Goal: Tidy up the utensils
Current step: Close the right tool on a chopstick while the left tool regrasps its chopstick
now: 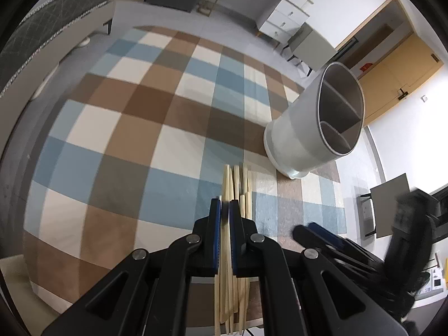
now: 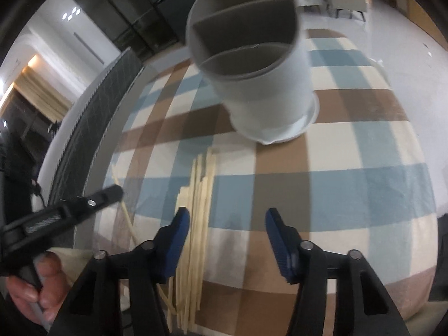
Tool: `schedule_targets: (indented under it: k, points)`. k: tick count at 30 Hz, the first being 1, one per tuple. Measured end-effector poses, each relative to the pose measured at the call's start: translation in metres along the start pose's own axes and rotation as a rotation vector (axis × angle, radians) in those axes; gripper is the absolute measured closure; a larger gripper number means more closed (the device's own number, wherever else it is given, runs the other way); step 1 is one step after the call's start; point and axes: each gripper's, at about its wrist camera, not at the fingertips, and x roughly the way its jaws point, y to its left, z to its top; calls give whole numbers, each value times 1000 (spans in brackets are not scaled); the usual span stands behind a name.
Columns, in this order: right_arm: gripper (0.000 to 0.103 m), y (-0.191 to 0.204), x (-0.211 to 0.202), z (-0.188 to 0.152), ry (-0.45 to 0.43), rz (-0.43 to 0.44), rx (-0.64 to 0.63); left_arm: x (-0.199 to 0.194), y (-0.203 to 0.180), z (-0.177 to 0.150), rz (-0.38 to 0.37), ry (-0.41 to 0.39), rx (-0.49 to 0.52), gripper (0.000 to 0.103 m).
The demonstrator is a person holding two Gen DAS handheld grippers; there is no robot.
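Several pale wooden chopsticks (image 1: pixel 236 190) lie in a bundle on the checked cloth. My left gripper (image 1: pixel 224 204) is shut on some of them, the sticks running between its blue pads. A white round utensil holder (image 1: pixel 310 128) with inner dividers stands just beyond, to the right. In the right wrist view the holder (image 2: pixel 266 84) stands ahead, and the chopstick bundle (image 2: pixel 198 196) lies by the left finger. My right gripper (image 2: pixel 227 218) is open and empty above the cloth. The left gripper (image 2: pixel 109 193) shows at the left, over one stray chopstick (image 2: pixel 126 212).
The table carries a blue, brown and cream checked cloth (image 1: pixel 134 128). A dark bench edge (image 2: pixel 92 117) runs along the left. White drawers (image 1: pixel 282 16), a chair (image 1: pixel 310 44) and a wooden door (image 1: pixel 397 75) stand in the room beyond.
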Motion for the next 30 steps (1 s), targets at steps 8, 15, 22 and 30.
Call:
schedule_targets:
  k: [8, 15, 22, 30]
  points:
    - [76, 25, 45, 18, 127, -63, -71, -14, 20, 4, -29, -26, -35, 102]
    - [86, 38, 60, 20, 189, -119, -125, -16, 46, 10, -52, 3, -146, 102]
    - [103, 37, 56, 24, 155, -123, -129, -5, 58, 10, -35, 62, -207, 102]
    - [103, 16, 30, 25, 68, -50, -52, 9, 61, 5, 11, 117, -217, 94]
